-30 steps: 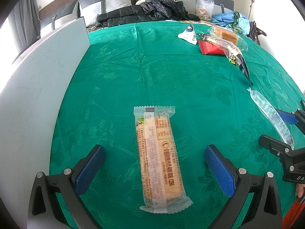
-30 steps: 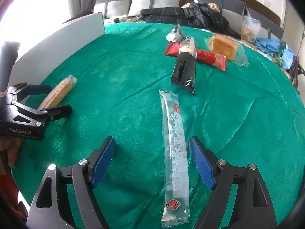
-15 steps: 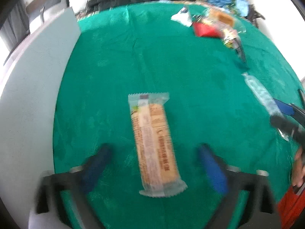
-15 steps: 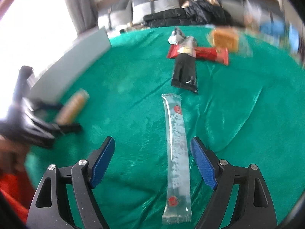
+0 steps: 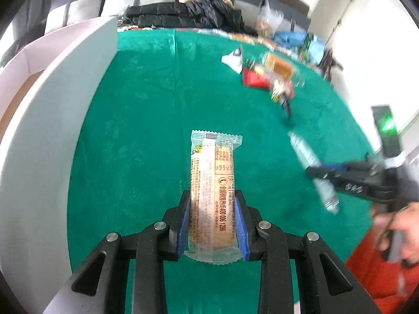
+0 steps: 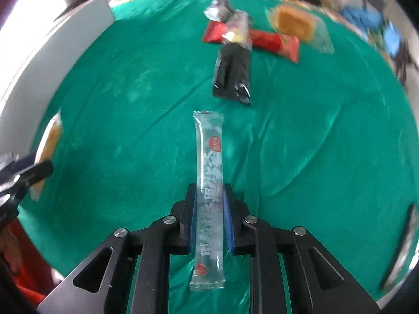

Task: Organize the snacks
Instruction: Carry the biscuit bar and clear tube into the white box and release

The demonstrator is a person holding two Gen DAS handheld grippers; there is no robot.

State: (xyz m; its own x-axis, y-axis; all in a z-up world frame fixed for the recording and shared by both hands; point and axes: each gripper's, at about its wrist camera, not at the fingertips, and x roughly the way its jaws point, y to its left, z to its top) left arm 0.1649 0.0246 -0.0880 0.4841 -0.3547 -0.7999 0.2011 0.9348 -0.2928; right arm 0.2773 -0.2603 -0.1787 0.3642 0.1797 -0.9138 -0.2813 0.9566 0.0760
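Our left gripper [image 5: 212, 222] has just closed on the wrapped biscuit bar [image 5: 212, 180]. Our right gripper [image 6: 209, 214] has just closed on the clear stick sachet [image 6: 209, 172].

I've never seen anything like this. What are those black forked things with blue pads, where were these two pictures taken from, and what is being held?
No robot here: a person holds a hand-held clamp in each hand, and each clamp carries a wide-angle camera looking along its two fingers. So each picture is one tool's own view.

In the left view, the left tool has just closed its blue pads on a tan biscuit packet. The other clamp shows at the right edge, with the person's hand behind it.

In the right view, the right tool has just closed on a long clear sachet.

Both snacks came from the green tablecloth. Farther off on it lie a black packet, a red packet and a wrapped cake. A white board stands along the left side.
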